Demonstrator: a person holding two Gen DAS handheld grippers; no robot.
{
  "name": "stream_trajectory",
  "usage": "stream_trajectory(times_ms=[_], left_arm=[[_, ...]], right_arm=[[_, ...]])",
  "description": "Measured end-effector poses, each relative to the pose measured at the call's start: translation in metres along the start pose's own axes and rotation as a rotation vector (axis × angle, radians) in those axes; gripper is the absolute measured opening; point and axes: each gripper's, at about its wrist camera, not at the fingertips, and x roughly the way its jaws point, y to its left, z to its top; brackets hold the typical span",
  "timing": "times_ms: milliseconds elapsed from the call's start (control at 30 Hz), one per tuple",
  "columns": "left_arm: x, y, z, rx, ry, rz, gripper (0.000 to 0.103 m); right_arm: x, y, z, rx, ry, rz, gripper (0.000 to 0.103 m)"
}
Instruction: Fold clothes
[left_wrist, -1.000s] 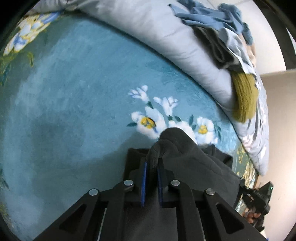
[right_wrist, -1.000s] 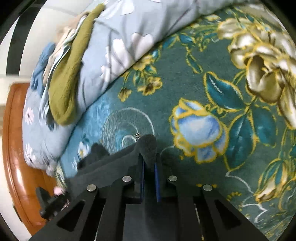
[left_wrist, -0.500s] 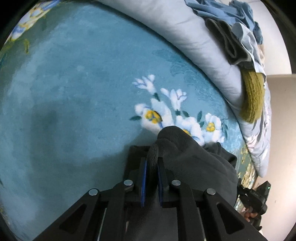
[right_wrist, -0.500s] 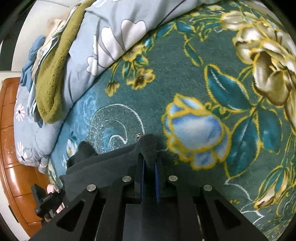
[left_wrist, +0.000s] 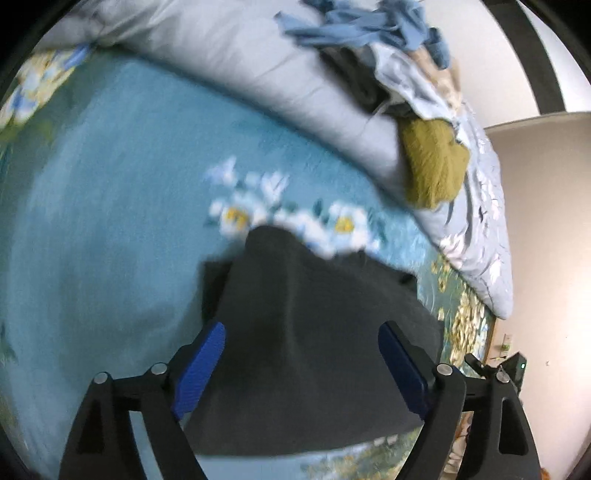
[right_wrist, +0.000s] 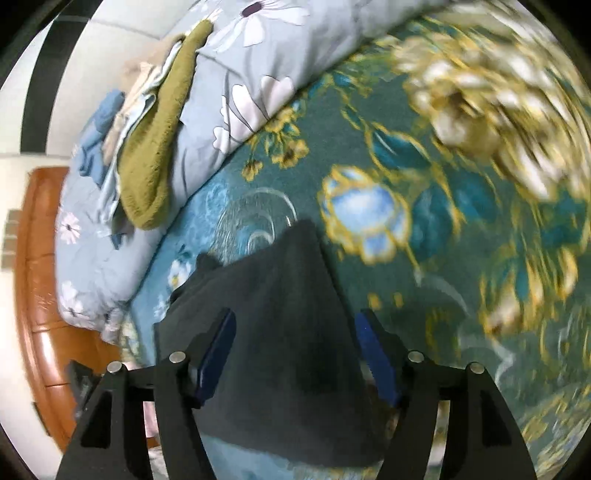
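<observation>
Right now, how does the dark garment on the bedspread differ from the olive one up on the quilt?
The dark garment lies spread on the floral bedspread; the olive garment sits bunched on the grey quilt. The dark one lies alone; the olive one is in a heap of clothes. The dark one looks smooth, the olive one fuzzy. Neither is gripped.

The left gripper (left_wrist: 301, 363) has matte black, angular arms with triangular cut-outs, round silver screws at the joints, and ribbed blue pads (left_wrist: 199, 373) (slightly blurred); the right gripper (right_wrist: 295, 356) looks identical.
</observation>
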Motion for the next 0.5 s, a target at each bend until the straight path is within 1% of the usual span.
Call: stream_trajectory(times_ms=[67, 167, 233, 300, 400, 500], left_arm=[[0.003, 0.012, -0.017, -0.028, 0.013, 0.013, 0.088], [0.002, 0.039, -0.043, -0.101, 0.022, 0.029, 0.088], [0.004, 0.055, -0.056, -0.137, 0.019, 0.038, 0.088], [0.009, 0.068, -0.068, -0.163, 0.030, 0.043, 0.088], [0.021, 0.078, -0.077, -0.183, 0.039, 0.008, 0.088], [0.037, 0.078, -0.077, -0.171, 0.052, -0.042, 0.088]], right_arm=[[-0.007, -0.014, -0.020, 0.041, -0.004, 0.010, 0.070], [-0.010, -0.045, -0.056, 0.155, 0.007, 0.029, 0.070], [-0.006, -0.063, -0.078, 0.221, 0.003, 0.035, 0.070], [0.000, -0.078, -0.092, 0.288, 0.002, 0.066, 0.070], [0.014, -0.091, -0.105, 0.355, -0.004, 0.134, 0.070], [0.028, -0.093, -0.106, 0.382, -0.015, 0.204, 0.070]])
